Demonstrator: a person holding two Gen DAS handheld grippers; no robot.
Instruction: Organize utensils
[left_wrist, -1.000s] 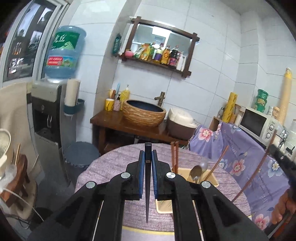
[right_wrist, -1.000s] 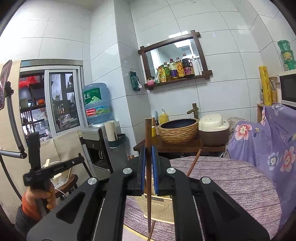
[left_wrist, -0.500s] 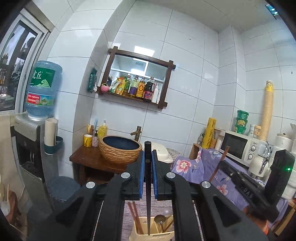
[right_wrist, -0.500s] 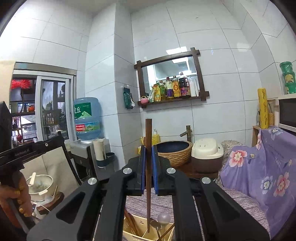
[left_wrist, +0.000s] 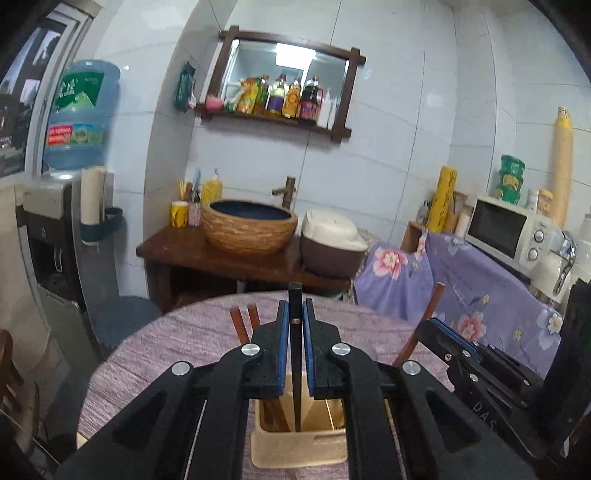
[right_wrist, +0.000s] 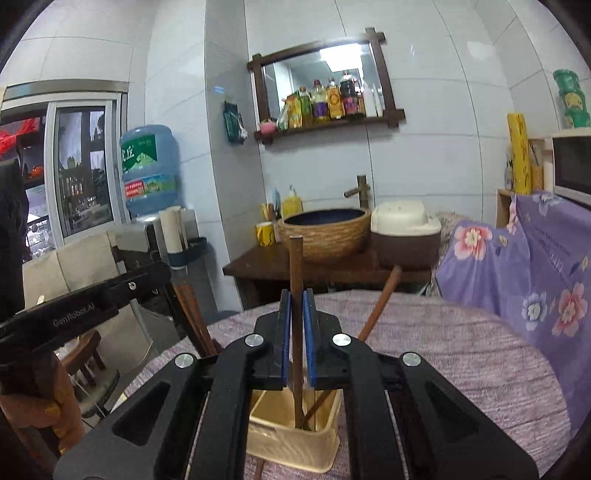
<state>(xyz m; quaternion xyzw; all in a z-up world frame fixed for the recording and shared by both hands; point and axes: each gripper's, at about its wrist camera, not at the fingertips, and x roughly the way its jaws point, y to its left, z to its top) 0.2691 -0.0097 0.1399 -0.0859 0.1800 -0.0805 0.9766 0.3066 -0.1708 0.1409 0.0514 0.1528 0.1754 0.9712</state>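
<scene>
At the lower centre of the left wrist view, the left gripper (left_wrist: 294, 321) tilts slightly downward, pinching a black chopstick (left_wrist: 295, 369) upright — its tip inside the beige utensil basket (left_wrist: 299, 448). The right gripper (right_wrist: 294, 321) likewise pinches a brown chopstick (right_wrist: 296, 314) over the basket. Only the right view shows a hand (right_wrist: 55, 402) at lower left; only the left shows the microwave (left_wrist: 506, 232) at the right.

Chopsticks (left_wrist: 242, 325) stand in the holder (left_wrist: 295, 448) on the table (left_wrist: 177, 343).
</scene>
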